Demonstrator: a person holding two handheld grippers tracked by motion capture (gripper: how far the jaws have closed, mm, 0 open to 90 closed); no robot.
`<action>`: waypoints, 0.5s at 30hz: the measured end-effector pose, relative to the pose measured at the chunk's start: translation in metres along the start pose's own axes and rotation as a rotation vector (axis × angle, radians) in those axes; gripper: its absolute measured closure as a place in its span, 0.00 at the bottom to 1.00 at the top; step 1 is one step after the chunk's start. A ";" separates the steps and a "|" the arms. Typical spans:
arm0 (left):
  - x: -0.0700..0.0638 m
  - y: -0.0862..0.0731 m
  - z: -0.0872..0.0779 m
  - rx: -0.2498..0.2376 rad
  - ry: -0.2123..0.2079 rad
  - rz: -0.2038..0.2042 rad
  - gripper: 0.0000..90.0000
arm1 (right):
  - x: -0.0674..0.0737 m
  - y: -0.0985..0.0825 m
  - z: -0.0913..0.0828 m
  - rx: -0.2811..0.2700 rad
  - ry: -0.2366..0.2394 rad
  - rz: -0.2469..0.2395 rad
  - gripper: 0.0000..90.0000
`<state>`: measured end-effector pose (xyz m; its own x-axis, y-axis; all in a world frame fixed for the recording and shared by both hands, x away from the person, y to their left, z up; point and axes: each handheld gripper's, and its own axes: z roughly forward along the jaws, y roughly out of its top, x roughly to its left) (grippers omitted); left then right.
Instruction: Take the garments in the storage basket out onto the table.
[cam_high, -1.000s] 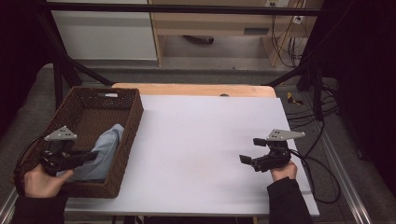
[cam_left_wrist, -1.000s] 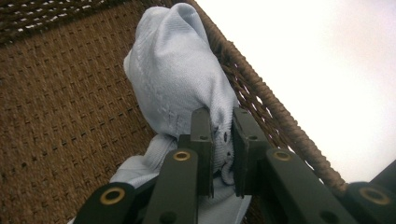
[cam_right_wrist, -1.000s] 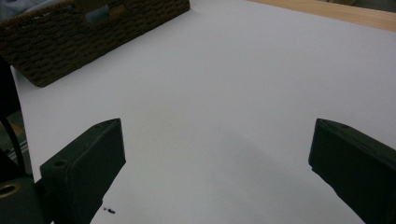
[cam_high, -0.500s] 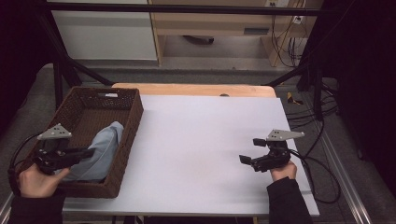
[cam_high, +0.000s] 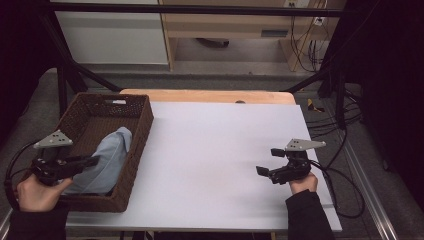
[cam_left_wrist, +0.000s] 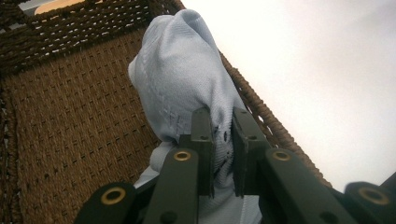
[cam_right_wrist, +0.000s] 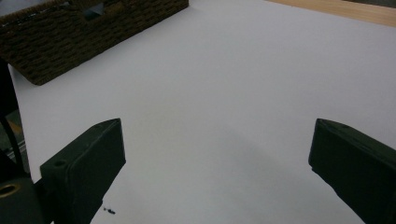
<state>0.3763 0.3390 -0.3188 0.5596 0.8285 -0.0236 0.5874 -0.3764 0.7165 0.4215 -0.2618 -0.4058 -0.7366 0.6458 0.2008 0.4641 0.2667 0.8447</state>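
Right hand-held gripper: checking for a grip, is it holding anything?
No, the right hand-held gripper is open over the bare white table.

We see the high view lit unevenly: the white table (cam_high: 220, 160) glows softly at the centre while the room falls into near black at nine and three o'clock. No hard shadows fall on it, and the picture is grainy and a little soft. In the left gripper view, the tabletop washes out to a pale glare towards one o'clock, and the basket (cam_left_wrist: 70, 121) weave stays sharp. In the right gripper view, the near jaws blur, and a faint shadow lies between them.
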 end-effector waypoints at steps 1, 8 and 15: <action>0.000 0.001 -0.001 0.001 0.002 0.001 0.89 | 0.000 0.000 0.000 0.000 0.000 0.001 0.05; -0.001 0.004 -0.004 -0.006 0.000 0.008 0.89 | 0.000 0.000 0.000 0.001 -0.002 0.000 0.05; 0.000 0.009 -0.009 -0.018 0.003 0.023 0.89 | -0.001 0.000 0.000 0.001 0.000 0.002 0.05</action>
<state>0.3760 0.3394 -0.3060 0.5714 0.8206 -0.0047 0.5632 -0.3880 0.7296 0.4218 -0.2621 -0.4064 -0.7355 0.6465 0.2028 0.4664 0.2661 0.8436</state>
